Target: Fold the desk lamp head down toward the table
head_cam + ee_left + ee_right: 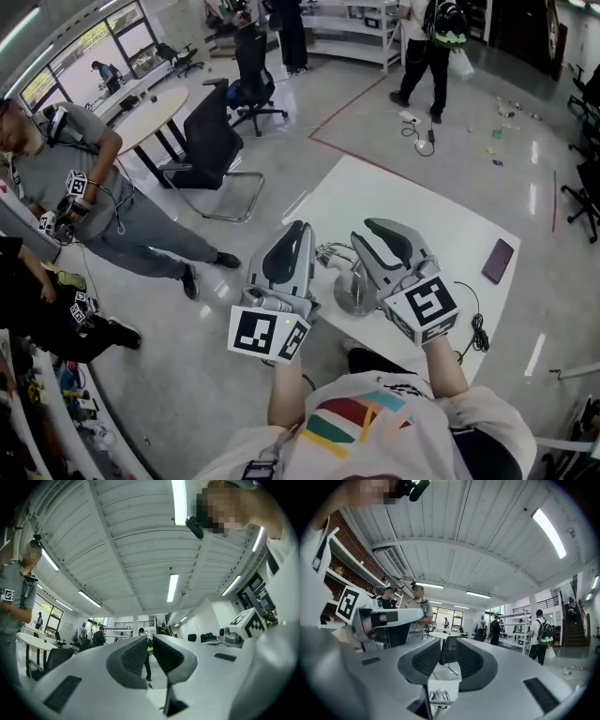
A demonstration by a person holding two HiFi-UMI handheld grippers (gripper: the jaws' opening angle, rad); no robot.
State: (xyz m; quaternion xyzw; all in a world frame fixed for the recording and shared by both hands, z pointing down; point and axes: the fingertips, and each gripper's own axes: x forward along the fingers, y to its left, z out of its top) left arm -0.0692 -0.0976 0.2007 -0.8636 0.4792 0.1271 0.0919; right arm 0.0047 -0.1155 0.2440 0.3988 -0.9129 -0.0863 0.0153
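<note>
Silver metal desk lamp with a round base (355, 292) sits on the white rectangular tabletop (441, 225), close to its near edge, and in the head view it shows between your two tools. Thin chrome wire part of it shows just left of the base. Can't tell how far the head is folded.

Your left tool (150, 638) is raised off the tabletop and points out into the room. Its jaws are narrow with a slim gap, nothing between them. Your right tool (448, 643) is also raised. Its jaws are set wider, again empty, with only the room showing through.

Dark flat phone (498, 261) lies at the tabletop's right edge, well apart from the lamp. Thin black cable (480, 330) curls at the near right side. Black office chair (214, 141) stands on the floor at far left. A person in a grey top (80, 150) stands further left, and more people are at the far end.
</note>
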